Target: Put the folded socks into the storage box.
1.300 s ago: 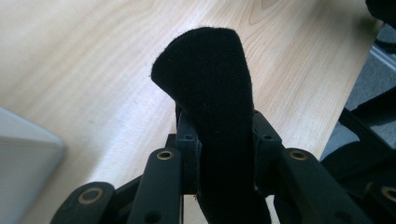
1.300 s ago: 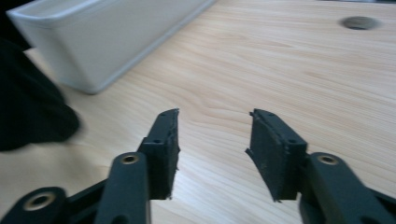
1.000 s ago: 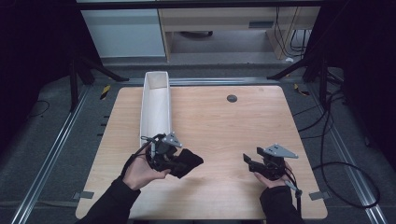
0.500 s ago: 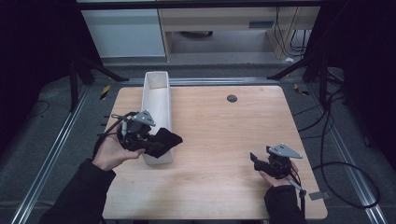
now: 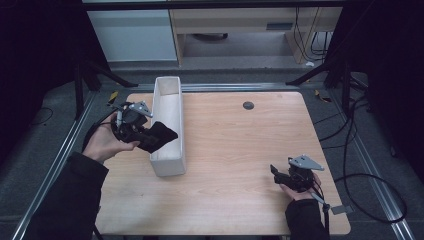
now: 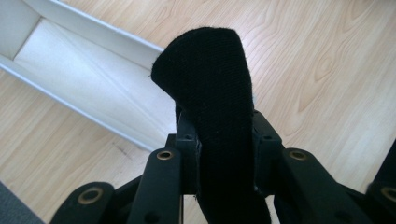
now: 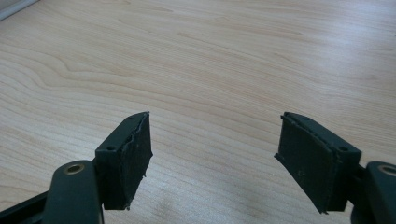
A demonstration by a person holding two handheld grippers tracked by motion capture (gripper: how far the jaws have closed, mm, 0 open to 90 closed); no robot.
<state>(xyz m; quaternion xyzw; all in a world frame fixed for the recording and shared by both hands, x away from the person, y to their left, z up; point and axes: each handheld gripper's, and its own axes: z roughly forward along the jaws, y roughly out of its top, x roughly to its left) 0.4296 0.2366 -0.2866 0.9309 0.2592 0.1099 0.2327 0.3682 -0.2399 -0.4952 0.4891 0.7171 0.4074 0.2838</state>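
Note:
My left gripper (image 5: 148, 136) is shut on a folded black cloth (image 5: 161, 135), held above the table at the left wall of a long white open box (image 5: 168, 164). In the left gripper view the cloth (image 6: 205, 70) stands up between the jaws of that gripper (image 6: 223, 136), with the box (image 6: 84, 79) below and beyond it. My right gripper (image 5: 276, 173) rests low near the table's front right. Its jaws have just been opening. They stand wide apart in the right gripper view (image 7: 215, 154), with bare wood between them.
The wooden table (image 5: 240, 130) has a small dark round disc (image 5: 248, 105) near its far edge. Metal rails run along the table's sides, and cables trail on the floor at the right. A cabinet and a shelf stand behind the table.
My left hand has carried the black cloth up and to the left, from the table's front middle to the box's left wall. The right gripper has drifted slightly toward the front right.

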